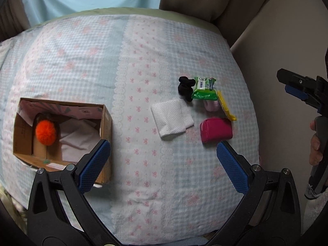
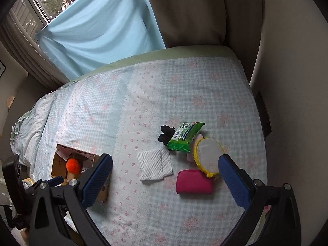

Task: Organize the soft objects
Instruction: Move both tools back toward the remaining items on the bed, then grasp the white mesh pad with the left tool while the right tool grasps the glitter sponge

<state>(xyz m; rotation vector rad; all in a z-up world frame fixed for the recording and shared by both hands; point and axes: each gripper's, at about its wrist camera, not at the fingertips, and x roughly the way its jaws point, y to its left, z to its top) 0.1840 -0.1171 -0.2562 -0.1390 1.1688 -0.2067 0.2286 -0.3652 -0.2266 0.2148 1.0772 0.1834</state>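
A cardboard box point(image 1: 105, 121) point(image 2: 55, 164) sits on the bed at the left, holding an orange pompom point(image 1: 46, 132) point(image 2: 73, 165) and white cloth. To its right lie a folded white cloth point(image 1: 171, 117) point(image 2: 154, 165), a pink pouch point(image 1: 216, 129) point(image 2: 194, 182), a black sock point(image 1: 185, 88) point(image 2: 166, 133), a green wipes pack point(image 1: 204, 88) point(image 2: 184, 136) and a yellow-rimmed mesh disc point(image 1: 225, 106) point(image 2: 208, 153). My left gripper point(image 1: 163, 162) is open and empty above the bed between box and pouch. My right gripper point(image 2: 165, 174) is open and empty above the white cloth and pouch.
The bed has a checked blue and pink cover point(image 1: 143, 61) point(image 2: 164, 94). A blue curtain point(image 2: 98, 26) and brown curtain point(image 2: 194, 10) hang behind it. A beige wall point(image 2: 291, 82) runs along the right. The right gripper also shows in the left wrist view point(image 1: 301, 90).
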